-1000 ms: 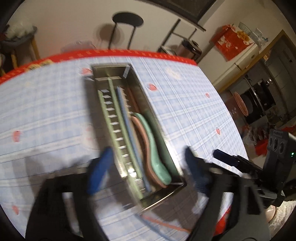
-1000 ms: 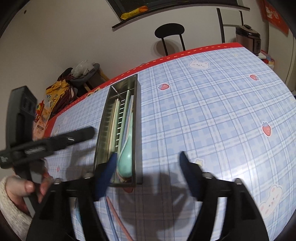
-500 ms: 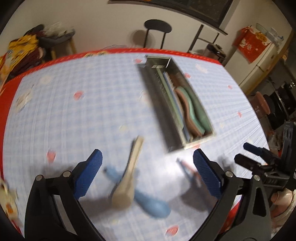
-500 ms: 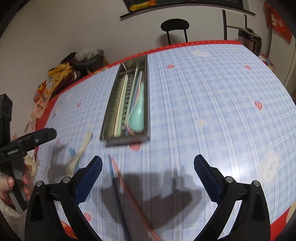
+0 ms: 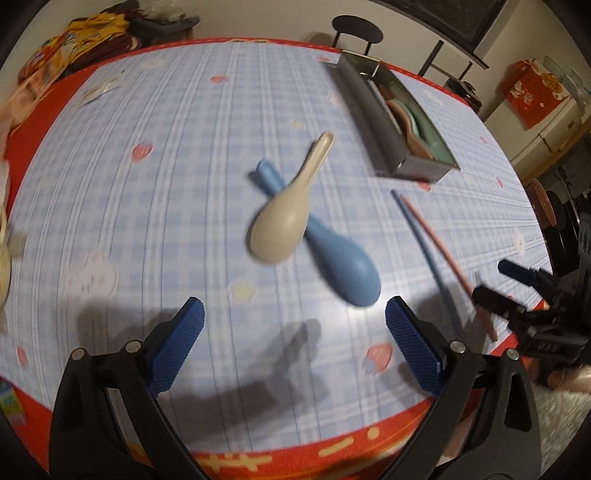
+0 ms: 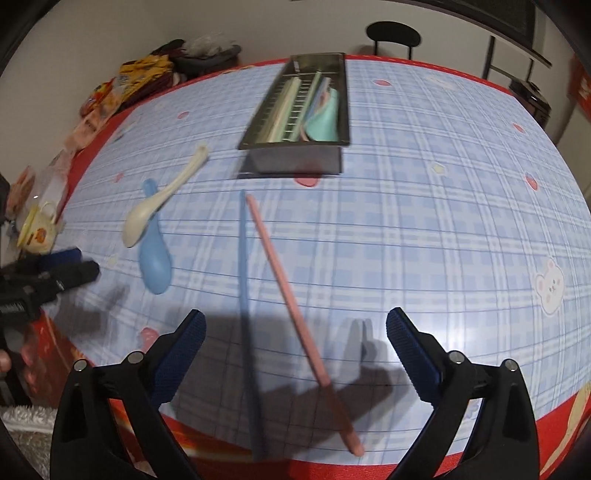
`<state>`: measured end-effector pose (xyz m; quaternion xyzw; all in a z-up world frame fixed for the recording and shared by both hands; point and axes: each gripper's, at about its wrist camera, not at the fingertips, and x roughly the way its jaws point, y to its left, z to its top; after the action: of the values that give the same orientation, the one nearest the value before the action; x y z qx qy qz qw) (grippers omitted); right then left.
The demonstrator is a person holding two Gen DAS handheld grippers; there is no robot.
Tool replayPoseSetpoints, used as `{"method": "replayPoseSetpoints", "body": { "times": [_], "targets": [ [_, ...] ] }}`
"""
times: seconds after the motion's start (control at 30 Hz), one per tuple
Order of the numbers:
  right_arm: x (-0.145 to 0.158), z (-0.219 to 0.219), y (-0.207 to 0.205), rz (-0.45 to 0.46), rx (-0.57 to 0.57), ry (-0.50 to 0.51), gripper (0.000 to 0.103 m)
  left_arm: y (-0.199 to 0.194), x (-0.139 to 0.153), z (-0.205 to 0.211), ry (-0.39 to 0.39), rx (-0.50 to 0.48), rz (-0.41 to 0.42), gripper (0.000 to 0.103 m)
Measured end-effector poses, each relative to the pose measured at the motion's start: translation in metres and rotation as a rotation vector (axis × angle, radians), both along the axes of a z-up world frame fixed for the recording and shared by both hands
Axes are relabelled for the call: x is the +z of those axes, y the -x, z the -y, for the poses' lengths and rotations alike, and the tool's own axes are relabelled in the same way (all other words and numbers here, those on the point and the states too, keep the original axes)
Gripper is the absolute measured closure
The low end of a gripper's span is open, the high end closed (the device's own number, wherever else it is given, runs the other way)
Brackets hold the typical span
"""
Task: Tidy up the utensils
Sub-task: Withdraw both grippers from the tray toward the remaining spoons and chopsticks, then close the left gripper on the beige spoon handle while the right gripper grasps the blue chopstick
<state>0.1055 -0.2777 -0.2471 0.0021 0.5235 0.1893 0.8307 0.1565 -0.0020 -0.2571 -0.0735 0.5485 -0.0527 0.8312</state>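
Note:
A cream spoon [image 5: 284, 214] lies across a blue spoon [image 5: 340, 258] on the blue checked tablecloth, just ahead of my open, empty left gripper [image 5: 293, 332]. A blue chopstick [image 6: 245, 295] and a pink chopstick [image 6: 295, 314] lie between the open jaws of my empty right gripper [image 6: 295, 343]. The metal utensil box [image 6: 299, 110] stands farther back and holds a green spoon [image 6: 325, 122], a pink spoon [image 5: 410, 125] and several chopsticks. Both spoons also show in the right wrist view: the cream spoon [image 6: 155, 206] and the blue spoon [image 6: 155, 262].
The table's red front edge [image 5: 295, 454] is close under both grippers. Snack bags [image 6: 140, 77] and a small cup [image 6: 37, 229] sit at the table's left side. A black chair [image 6: 393, 35] stands behind the table. A red box [image 5: 535, 92] is at the right.
Both grippers have pulled back from the metal box toward the table's near edge. The left one swung left over the two spoons; the right one now straddles the two chopsticks.

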Motion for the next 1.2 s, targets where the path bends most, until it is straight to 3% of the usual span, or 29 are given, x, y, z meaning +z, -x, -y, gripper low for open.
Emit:
{"method": "replayPoseSetpoints", "body": {
  "times": [0.2,0.43,0.5,0.6,0.77,1.07,1.2],
  "targets": [
    [-0.002,-0.012,0.002,-0.022,0.059,0.007,0.032,0.021,-0.009,-0.001,0.029,0.074,-0.012,0.006],
    [-0.003,-0.022,0.002,-0.031,0.114,0.002,0.052,0.012,0.000,-0.004,-0.007,0.049,0.034,0.007],
    [-0.005,-0.025,0.000,-0.037,0.125,-0.001,0.061,0.002,0.003,-0.003,-0.060,0.018,0.055,0.007],
    [-0.007,-0.031,-0.003,-0.045,0.143,-0.005,0.065,-0.018,0.005,0.004,-0.171,-0.059,0.075,0.009],
    [-0.010,-0.034,-0.007,-0.056,0.146,-0.015,0.065,-0.048,-0.009,0.022,-0.351,-0.186,0.069,0.028],
    [-0.017,-0.031,-0.013,-0.082,0.126,-0.033,0.065,-0.062,-0.026,0.055,-0.565,-0.396,0.082,0.037],
    [-0.018,-0.031,-0.014,-0.085,0.128,-0.038,0.065,-0.062,-0.031,0.059,-0.586,-0.444,0.074,0.047]
  ]
}}
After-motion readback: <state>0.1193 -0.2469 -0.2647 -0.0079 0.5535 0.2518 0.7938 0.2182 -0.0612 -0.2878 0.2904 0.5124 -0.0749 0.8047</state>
